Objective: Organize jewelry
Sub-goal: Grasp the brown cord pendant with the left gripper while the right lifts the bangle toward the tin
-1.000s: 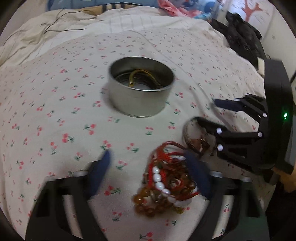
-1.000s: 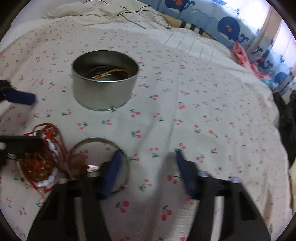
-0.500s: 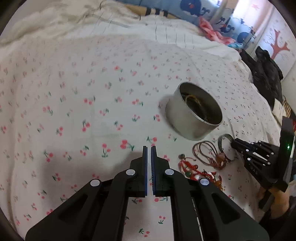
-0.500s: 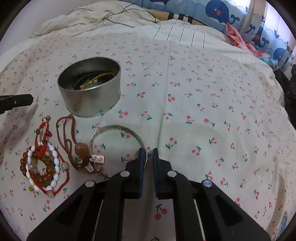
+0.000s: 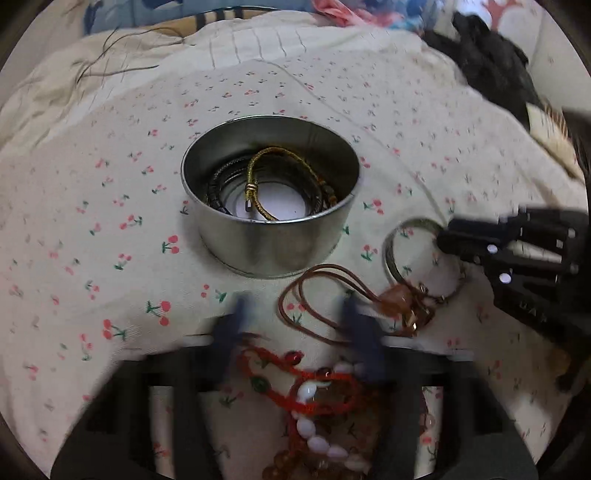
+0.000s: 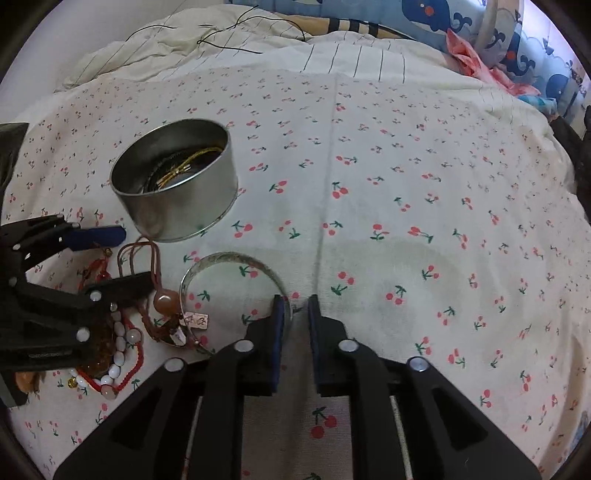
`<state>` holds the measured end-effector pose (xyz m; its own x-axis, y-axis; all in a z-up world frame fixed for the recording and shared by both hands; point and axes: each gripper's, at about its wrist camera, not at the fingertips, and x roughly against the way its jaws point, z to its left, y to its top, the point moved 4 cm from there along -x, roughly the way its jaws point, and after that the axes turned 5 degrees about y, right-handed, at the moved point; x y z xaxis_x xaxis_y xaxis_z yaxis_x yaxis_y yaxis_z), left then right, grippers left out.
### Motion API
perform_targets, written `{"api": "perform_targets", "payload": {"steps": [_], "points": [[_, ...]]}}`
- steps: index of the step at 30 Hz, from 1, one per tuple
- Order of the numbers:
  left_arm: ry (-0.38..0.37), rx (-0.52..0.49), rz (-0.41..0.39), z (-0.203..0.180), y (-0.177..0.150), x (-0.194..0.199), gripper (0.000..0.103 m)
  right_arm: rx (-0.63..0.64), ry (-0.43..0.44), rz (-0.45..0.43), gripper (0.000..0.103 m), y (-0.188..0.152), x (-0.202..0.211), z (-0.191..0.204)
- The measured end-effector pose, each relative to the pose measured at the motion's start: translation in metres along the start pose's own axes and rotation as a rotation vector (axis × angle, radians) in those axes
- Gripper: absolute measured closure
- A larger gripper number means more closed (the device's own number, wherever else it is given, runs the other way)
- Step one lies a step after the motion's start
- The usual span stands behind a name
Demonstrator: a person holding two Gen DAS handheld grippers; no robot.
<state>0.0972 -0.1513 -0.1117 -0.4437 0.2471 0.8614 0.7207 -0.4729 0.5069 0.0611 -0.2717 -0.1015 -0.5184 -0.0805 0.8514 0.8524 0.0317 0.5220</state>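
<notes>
A round, open metal tin [image 5: 271, 236] stands on a cream bedsheet printed with small red cherries [image 5: 92, 236], just above the middle of the left wrist view and in the upper left part of the right wrist view; inside it lie a gold cord bracelet [image 5: 258, 184] and a dark bead bracelet [image 5: 216, 192]. Below the tin in the left wrist view a brown leather cord necklace with an orange stone pendant [image 5: 317, 302] lies looped on the sheet, and to the right of it a thin silver bangle [image 5: 391, 258] lies flat. At the bottom centre of that view sits a tangled heap of red cord, white beads and amber beads [image 5: 317, 410]. The left gripper [image 5: 295, 325], blurred, has its blue-padded fingers straddling the top of that heap and the lower loop of the brown cord; its jaws are opening, the pads are apart and press on nothing. In the right wrist view the right gripper [image 6: 295, 314] rises from the bottom centre, its jaws opening with a narrow gap, and the right end of the silver bangle's rim lies just between the fingertips, beside the left pad; whether that pad touches it I cannot tell. At the upper edge of both views lie a rumpled cream striped quilt [image 6: 332, 55] and blue whale-print fabric [image 6: 443, 22].
</notes>
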Motion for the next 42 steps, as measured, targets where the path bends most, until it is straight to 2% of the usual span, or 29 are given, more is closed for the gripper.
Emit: {"api": "perform_targets", "payload": {"steps": [1, 2, 5, 6, 7, 8, 9, 12, 17, 22, 24, 26, 29, 32, 33, 42], "points": [[-0.001, -0.003, 0.004, 0.001, 0.0, 0.004, 0.099, 0.012, -0.003, -0.009, 0.063, 0.0, 0.001, 0.002], [-0.003, -0.01, 0.008, 0.003, -0.001, 0.006, 0.1, 0.041, -0.006, -0.012, 0.057, 0.001, 0.001, 0.007], [-0.027, 0.01, 0.017, 0.007, -0.002, 0.006, 0.101, 0.141, -0.055, 0.001, 0.058, -0.001, -0.009, 0.022], [-0.031, 0.007, 0.013, 0.008, -0.003, 0.007, 0.101, 0.155, -0.049, 0.005, 0.07, -0.001, -0.011, 0.025], [-0.035, 0.006, 0.01, 0.008, -0.003, 0.009, 0.101, 0.161, -0.032, 0.007, 0.078, 0.0, -0.012, 0.029], [-0.05, 0.011, 0.007, 0.009, 0.0, 0.009, 0.101, 0.165, -0.028, 0.008, 0.098, 0.001, -0.012, 0.03], [-0.066, 0.016, 0.004, 0.01, 0.0, 0.011, 0.101, 0.159, -0.015, 0.007, 0.099, 0.002, -0.012, 0.03], [-0.064, 0.031, -0.012, 0.015, 0.002, 0.017, 0.102, 0.087, 0.035, -0.016, 0.1, 0.004, -0.003, 0.02], [-0.009, 0.087, -0.043, 0.04, 0.004, 0.027, 0.102, 0.008, 0.045, -0.034, 0.1, 0.008, 0.006, 0.002], [0.039, 0.127, -0.01, 0.055, 0.002, 0.02, 0.101, 0.021, 0.018, 0.019, 0.099, 0.002, -0.005, 0.002], [0.034, 0.145, 0.032, 0.06, -0.002, 0.008, 0.099, 0.033, 0.002, 0.021, 0.099, 0.002, -0.008, 0.004], [0.017, 0.172, 0.039, 0.064, -0.002, 0.003, 0.099, 0.056, -0.015, 0.023, 0.099, 0.001, -0.009, 0.007], [0.025, 0.174, 0.037, 0.062, -0.002, -0.001, 0.096, 0.072, -0.023, 0.022, 0.099, 0.0, -0.01, 0.01], [0.053, 0.124, 0.029, 0.055, -0.001, -0.001, 0.097, 0.055, 0.019, 0.005, 0.1, 0.0, -0.006, 0.01], [0.037, 0.122, 0.024, 0.053, 0.0, 0.001, 0.101, 0.046, 0.032, -0.002, 0.1, 0.001, -0.003, 0.01], [-0.103, 0.16, -0.109, 0.063, 0.009, 0.063, 0.102, -0.003, 0.097, -0.082, 0.099, 0.013, 0.02, 0.009]]}}
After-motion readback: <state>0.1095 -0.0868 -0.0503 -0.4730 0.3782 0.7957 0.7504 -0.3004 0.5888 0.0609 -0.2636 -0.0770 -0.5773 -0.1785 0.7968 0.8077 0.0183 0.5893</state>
